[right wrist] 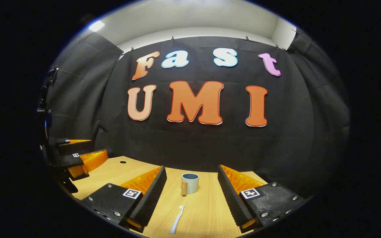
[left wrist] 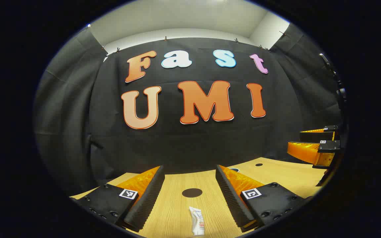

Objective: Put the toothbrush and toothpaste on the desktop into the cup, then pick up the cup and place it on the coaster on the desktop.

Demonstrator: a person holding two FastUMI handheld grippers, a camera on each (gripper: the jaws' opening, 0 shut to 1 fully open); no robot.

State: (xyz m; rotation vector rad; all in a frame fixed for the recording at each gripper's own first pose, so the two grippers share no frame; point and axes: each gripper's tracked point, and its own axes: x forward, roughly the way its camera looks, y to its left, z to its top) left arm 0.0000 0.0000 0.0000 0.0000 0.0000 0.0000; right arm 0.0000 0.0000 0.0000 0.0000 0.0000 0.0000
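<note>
Both grippers are hovering low over the wooden table (left wrist: pixel 276 175), fingers spread wide and gripping nothing. The left gripper (left wrist: pixel 190 195) is lining up on the toothpaste (left wrist: pixel 197 220), lying flat just near of a dark round coaster (left wrist: pixel 191 192). The right gripper (right wrist: pixel 192 195) is framing the toothbrush (right wrist: pixel 177 224), lying near, with the cup (right wrist: pixel 190 182) standing upright farther back.

I am holding the left tongs (left wrist: pixel 189 195) level with fingers spread wide apart, and the right tongs (right wrist: pixel 192 195) are hovering likewise, gaping and gripping nothing, side by side.
</note>
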